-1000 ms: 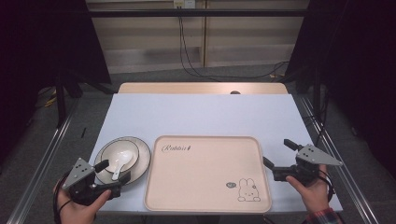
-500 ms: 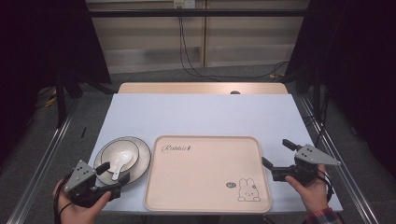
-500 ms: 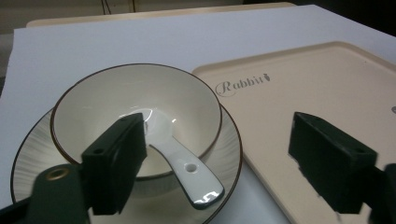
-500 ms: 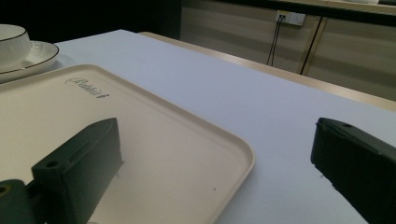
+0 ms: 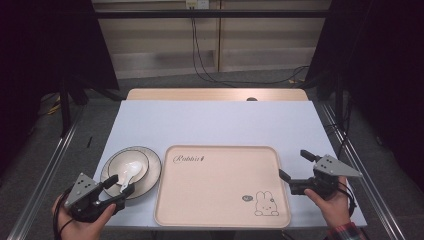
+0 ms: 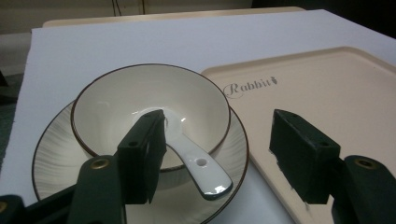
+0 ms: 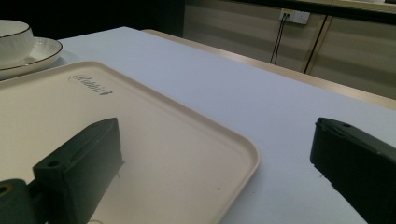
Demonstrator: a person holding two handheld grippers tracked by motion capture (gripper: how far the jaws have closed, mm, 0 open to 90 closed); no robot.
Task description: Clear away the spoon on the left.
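In the high view we saw our left tongs (image 5: 116, 188) at the lower left of the frame, released, their jaws spread over the near rim of the plate (image 5: 152, 175) without gripping anything. A cream bowl (image 5: 128, 167) with a dark rim sat on that plate, and a white spoon (image 5: 126, 173) lay in the bowl with its handle over the near edge, pointing toward the tongs. In the left gripper view the spoon's handle (image 6: 201, 168) ended between the two black jaws (we could not tell whether either jaw touched it), nearer the jaw at the left of that frame.

The beige tray (image 5: 220, 210), marked with a rabbit drawing, lay in the lower middle of the high view, just beside the plate, on the pale blue worktop (image 5: 215, 120). Our right tongs (image 5: 295, 170) were at the lower right of the frame, also released and empty, one jaw over the tray's right edge and the other over bare worktop. The right gripper view showed the tray's corner (image 7: 243, 154) between those jaws.
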